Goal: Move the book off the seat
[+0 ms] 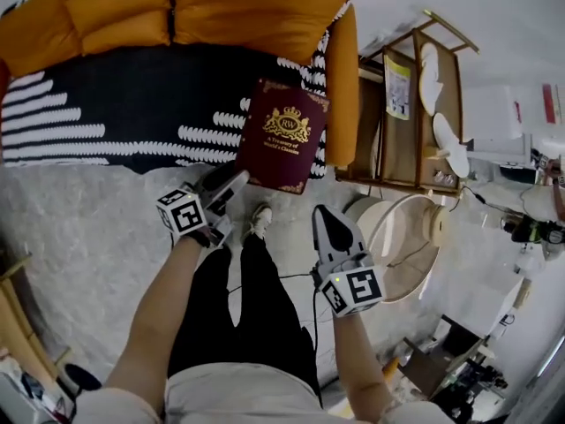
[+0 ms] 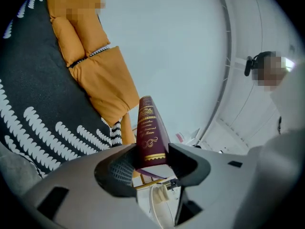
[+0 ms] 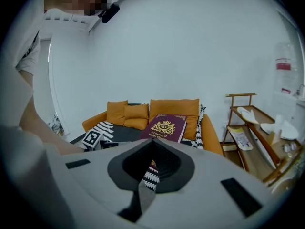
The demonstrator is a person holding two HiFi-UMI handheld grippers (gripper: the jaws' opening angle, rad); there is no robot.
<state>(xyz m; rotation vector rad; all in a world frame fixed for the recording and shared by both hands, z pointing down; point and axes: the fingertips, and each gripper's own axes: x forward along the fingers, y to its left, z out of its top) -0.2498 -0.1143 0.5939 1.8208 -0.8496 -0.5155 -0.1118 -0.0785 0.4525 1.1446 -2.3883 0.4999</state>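
Here, left tongs [image 1: 233,185] pinch a rectangular maroon gilt-crested book [image 1: 284,135].

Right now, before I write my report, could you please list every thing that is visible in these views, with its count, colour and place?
book: one, burgundy with a gold crest, held over the sofa's front edge
sofa: one, orange, top of the head view
cushions: at least three, orange, along the sofa back
blanket: one, black with white pattern, over the seat
wooden shelf: one, brown, right of the sofa, bearing white items
round stand: one, cream, on the floor below the shelf
carpet: one, grey, floor
trousers: black, bottom centre
left gripper: one, grey, shut on the book
right gripper: one, grey, empty, jaws together
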